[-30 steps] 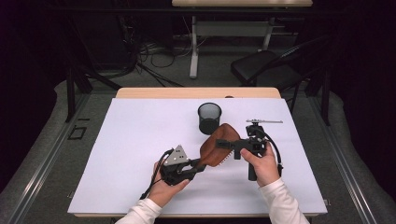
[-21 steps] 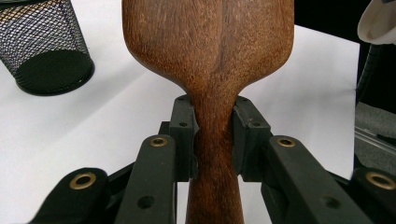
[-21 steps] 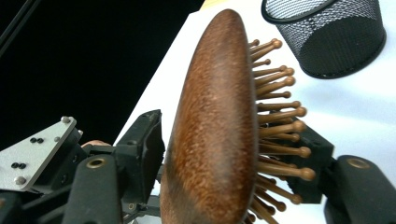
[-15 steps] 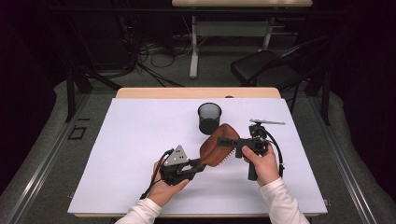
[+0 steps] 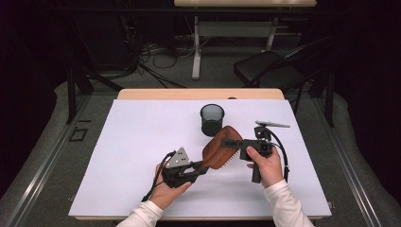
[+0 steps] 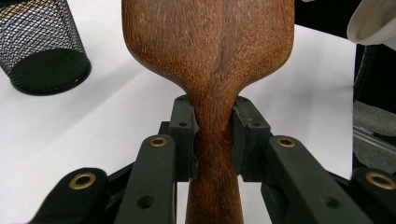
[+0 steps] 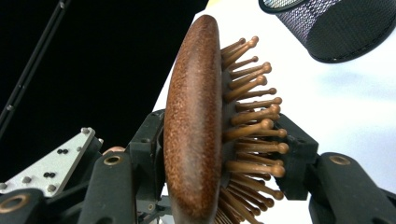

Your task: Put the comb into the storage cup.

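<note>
Hairbrush [image 5: 221,152]: wooden paddle brush, held off the white table [image 5: 132,142] between both grippers, just in front of the mesh cup [image 5: 212,119].
Left gripper [image 6: 214,140]: clenched on the handle neck, pads pressing the wood from both sides.
Right gripper [image 7: 219,154]: jaws have just been closing across the brush head, one pad on the wooden back, the other against the bristle pins.
Step in hand: likely a handover; keep the left grip firm until the right is settled, and seat that pad past the pins, which may let the head slip.
Edges: table's right edge near the right hand.
Open room: bare sheet to the left and front; cup close behind, so lift before swinging.
</note>
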